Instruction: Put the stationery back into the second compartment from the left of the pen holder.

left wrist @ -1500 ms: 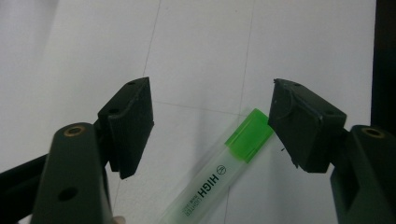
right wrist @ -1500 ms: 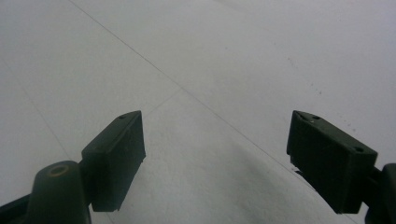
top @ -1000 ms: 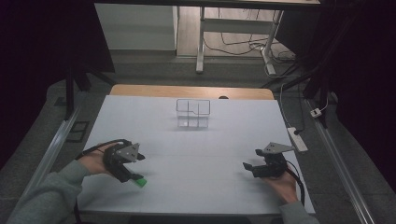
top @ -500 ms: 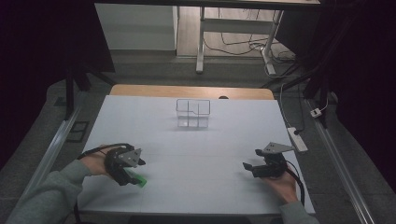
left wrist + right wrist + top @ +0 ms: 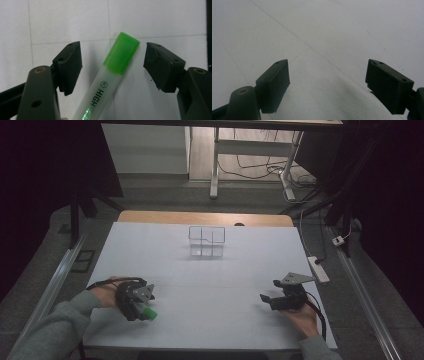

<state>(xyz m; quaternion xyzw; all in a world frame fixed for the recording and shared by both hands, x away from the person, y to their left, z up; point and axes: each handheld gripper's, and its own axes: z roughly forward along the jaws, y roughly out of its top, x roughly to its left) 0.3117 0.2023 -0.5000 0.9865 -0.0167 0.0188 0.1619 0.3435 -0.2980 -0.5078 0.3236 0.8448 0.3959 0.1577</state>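
We see the left gripper (image 5: 112,62) lowered over a green-capped highlighter (image 5: 110,77) that lies flat on the white table (image 5: 210,280) near its front left corner. Its jaws stand spread, one on each side of the cap, with clear gaps to the pen; nothing is grasped. We see the right gripper (image 5: 266,299) near the front right of the table, well apart from the pen, jaws likewise spread over bare surface. A small clear compartmented organizer (image 5: 206,240) stands toward the table's far edge.
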